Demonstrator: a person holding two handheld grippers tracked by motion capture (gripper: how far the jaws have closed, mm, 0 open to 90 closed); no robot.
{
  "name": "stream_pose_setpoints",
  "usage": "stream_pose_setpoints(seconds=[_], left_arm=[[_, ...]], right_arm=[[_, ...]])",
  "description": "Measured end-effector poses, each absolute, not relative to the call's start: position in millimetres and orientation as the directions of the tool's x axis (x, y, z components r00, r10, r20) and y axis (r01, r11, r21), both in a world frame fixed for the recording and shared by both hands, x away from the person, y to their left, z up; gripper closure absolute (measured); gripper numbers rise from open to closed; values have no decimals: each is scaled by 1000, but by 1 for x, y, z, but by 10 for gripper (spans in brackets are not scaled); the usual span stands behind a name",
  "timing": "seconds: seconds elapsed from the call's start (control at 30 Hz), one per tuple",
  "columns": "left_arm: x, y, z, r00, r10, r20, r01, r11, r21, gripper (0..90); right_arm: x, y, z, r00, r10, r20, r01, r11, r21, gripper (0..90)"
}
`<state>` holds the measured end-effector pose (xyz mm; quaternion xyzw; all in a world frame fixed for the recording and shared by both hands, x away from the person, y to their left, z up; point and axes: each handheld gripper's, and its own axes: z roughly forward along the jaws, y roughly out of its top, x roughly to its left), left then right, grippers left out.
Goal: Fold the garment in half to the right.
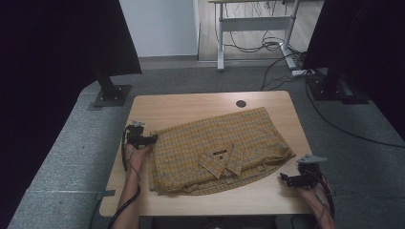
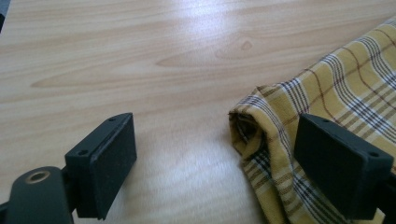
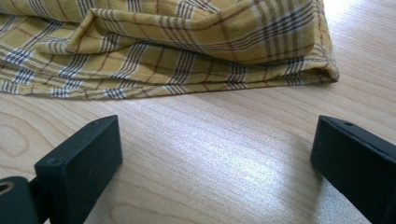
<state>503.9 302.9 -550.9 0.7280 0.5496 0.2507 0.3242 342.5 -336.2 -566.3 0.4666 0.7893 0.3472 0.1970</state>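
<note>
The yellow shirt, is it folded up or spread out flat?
Folded. The shirt lies as a stacked bundle on the table, collar on top, and the gripper views show doubled layers at its edges.

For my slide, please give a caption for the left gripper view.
Open left gripper at the folded corner of a yellow plaid shirt on a light wooden table.

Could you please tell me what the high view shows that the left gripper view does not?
The high view takes in the whole folded yellow plaid shirt with its collar, both claws, left claw and right claw, the person's forearms, and the cable hole. The left gripper view adds a close look at the shirt's folded corner, with the jaws standing open around it. Both share the wooden table and the shirt.
</note>
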Motion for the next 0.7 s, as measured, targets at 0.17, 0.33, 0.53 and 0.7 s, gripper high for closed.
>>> stream_pose_setpoints(seconds=[0.17, 0.33, 0.53, 0.7], left_arm=[[493, 303, -551, 268, 963, 9, 637, -184, 749, 138], [487, 303, -551, 270, 963, 8, 637, -185, 749, 137], [482, 303, -551, 269, 963, 7, 637, -184, 749, 137], [478, 303, -552, 275, 962, 7, 636, -187, 749, 137]], right_arm=[[343, -336, -564, -488, 873, 30, 612, 317, 725, 31], [341, -327, -556, -519, 854, 33, 585, 327, 742, 31], [339, -304, -547, -596, 803, 30, 535, 369, 760, 32], [340, -283, -541, -652, 758, 24, 491, 397, 776, 35]])
